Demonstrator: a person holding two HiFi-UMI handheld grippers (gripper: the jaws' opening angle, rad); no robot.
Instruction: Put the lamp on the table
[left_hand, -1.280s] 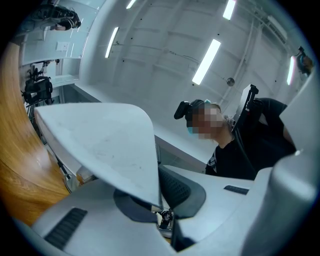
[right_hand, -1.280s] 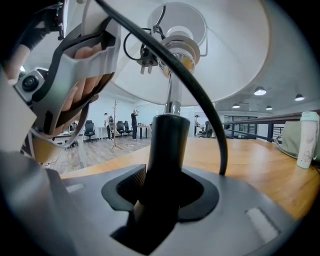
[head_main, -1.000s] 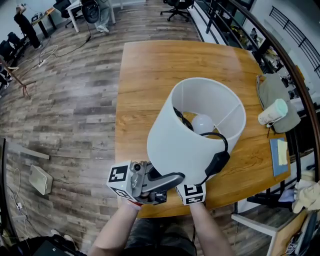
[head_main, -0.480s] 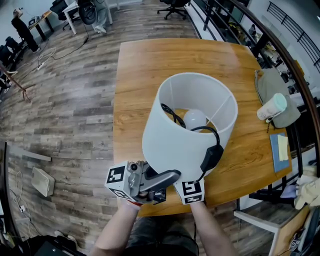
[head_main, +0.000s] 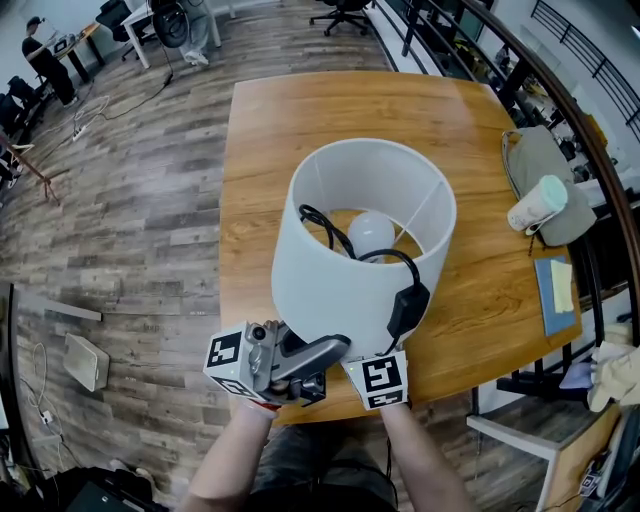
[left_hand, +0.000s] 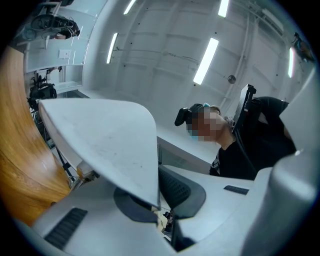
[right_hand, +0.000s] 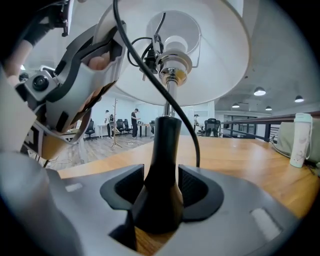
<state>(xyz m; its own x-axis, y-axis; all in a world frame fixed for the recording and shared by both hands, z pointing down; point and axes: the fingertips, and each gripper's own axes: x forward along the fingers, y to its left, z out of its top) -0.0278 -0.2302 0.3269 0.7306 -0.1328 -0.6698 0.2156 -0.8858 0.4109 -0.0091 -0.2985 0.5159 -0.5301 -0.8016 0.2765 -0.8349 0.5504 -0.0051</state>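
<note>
Wooden tabletop above an office's plank floor underlies the lamp: left gripper pinches its shade, right gripper, jaws just opening, straddles its base.

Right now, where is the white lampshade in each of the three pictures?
Head view: the lampshade is in the middle, seen from above with its top open.
Left gripper view: its white wall slants across the left centre.
Right gripper view: it fills the top, seen from underneath.
Shared landmark: the wooden table.
</note>
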